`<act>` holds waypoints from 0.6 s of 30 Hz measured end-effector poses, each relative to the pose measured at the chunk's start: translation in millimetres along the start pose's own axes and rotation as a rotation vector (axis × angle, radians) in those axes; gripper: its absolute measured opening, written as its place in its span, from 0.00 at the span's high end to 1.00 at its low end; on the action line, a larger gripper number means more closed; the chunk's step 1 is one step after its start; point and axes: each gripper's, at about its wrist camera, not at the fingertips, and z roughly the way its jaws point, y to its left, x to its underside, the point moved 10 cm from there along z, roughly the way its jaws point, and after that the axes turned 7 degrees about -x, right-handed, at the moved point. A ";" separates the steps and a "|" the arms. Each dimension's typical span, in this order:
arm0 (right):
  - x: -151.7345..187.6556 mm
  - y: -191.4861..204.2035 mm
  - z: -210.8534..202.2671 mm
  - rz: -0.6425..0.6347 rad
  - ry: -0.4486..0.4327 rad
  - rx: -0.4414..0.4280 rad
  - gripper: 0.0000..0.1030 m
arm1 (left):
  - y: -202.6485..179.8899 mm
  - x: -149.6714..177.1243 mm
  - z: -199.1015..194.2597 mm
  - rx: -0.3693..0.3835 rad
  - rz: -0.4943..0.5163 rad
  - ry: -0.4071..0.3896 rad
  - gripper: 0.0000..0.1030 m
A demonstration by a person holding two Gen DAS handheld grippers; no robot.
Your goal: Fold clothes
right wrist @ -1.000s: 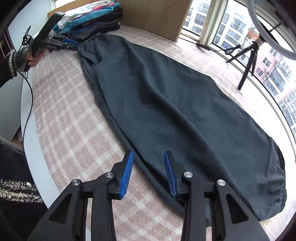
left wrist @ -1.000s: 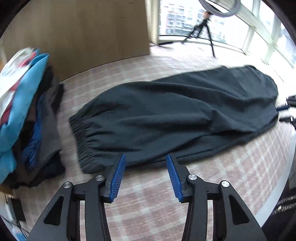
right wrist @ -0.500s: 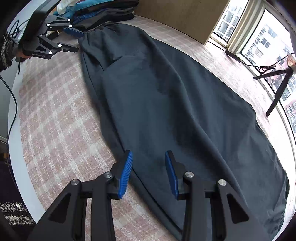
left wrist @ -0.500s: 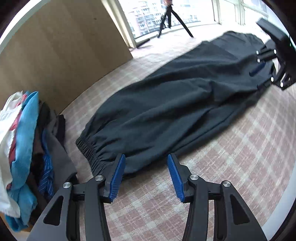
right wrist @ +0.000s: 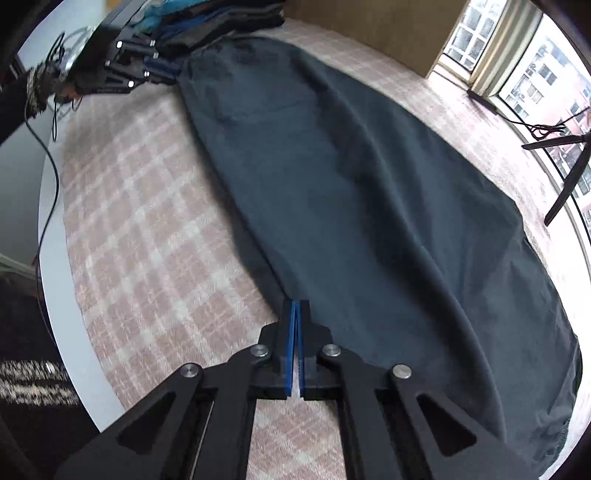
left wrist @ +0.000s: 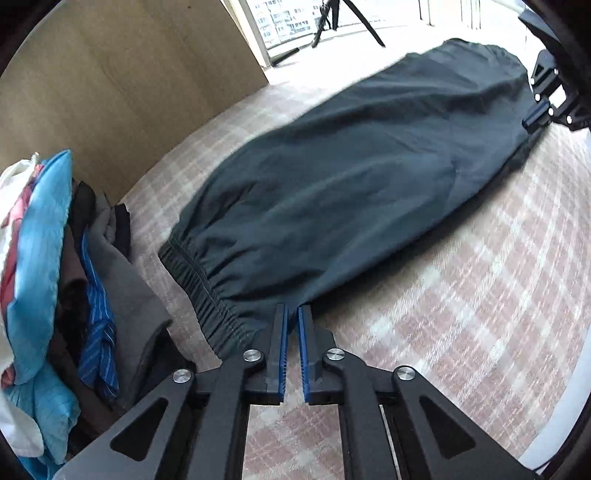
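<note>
A long dark grey-green garment (left wrist: 351, 177) (right wrist: 369, 203) lies flat on the pink checked cloth (left wrist: 461, 295). Its gathered elastic band (left wrist: 199, 280) is at the end by the clothes pile. My left gripper (left wrist: 291, 308) (right wrist: 166, 68) points down at the near corner of that end. Its jaws are closing with a narrow gap left, and the hem sits just at the tips. My right gripper (right wrist: 294, 302) (left wrist: 535, 118) is at the other end, shut on the garment's near side edge.
A pile of clothes (left wrist: 55, 277) (right wrist: 221, 18) in blue, white and dark colours lies beside the elastic end. Behind it stands a wooden board (left wrist: 129, 74). A tripod (right wrist: 565, 177) stands by the windows. The white table rim (right wrist: 55, 221) and a cable (right wrist: 48, 147) run along the near side.
Both grippers have come down onto the garment's near edge. The right jaws went from open to shut on the edge. The left wrist rolled and its jaws narrowed.
</note>
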 end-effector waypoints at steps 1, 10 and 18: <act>-3.2 -0.5 -4.1 0.003 -0.016 0.016 0.99 | 1.0 3.5 -2.0 0.009 -0.016 -0.003 0.73; -76.8 -74.1 -20.9 0.284 -0.229 0.018 0.71 | -0.5 -56.9 -40.7 0.187 -0.274 -0.221 0.62; -108.1 -138.4 44.2 0.463 -0.127 -0.076 0.73 | -79.9 -113.5 1.5 0.370 -0.191 -0.171 0.61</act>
